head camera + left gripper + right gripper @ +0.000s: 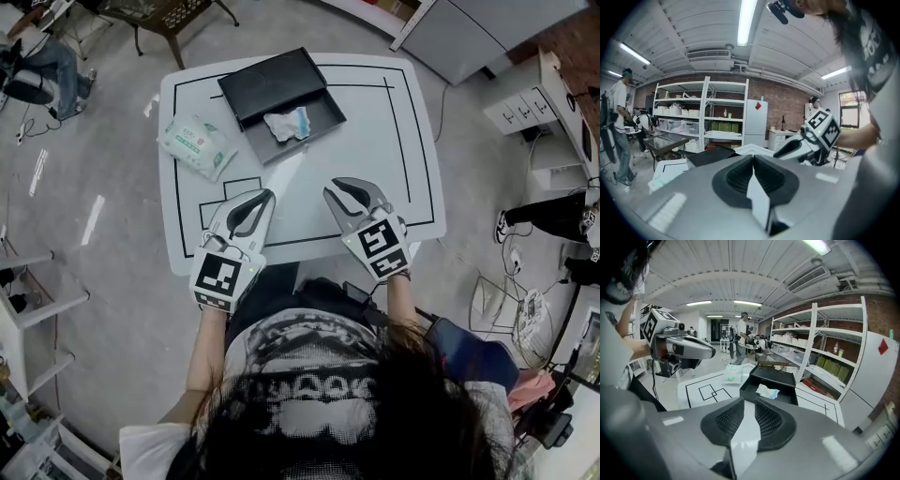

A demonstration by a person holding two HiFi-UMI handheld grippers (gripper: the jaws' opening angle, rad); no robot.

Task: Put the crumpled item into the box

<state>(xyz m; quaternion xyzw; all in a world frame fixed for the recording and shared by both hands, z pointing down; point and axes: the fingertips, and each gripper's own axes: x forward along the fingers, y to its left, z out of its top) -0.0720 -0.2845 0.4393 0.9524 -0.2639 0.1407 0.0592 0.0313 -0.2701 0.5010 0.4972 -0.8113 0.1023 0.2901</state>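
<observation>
A crumpled white and blue item [287,123] lies inside the open black box [316,120] at the far middle of the white table [375,122]. The box's lid [272,82] leans back behind it. In the right gripper view the item [767,391] shows in the box [774,377] straight ahead. My left gripper [269,194] and right gripper [329,189] hover side by side over the table's near edge, well short of the box. Both are shut with nothing between the fingers; the right one [749,404] shows only a thin slit.
A soft green and white tissue pack [197,145] lies left of the box. Black lines and a small square [217,202] are marked on the table. A seated person [37,66] is far left, cabinets [525,94] far right, shelving [820,348] beyond the table.
</observation>
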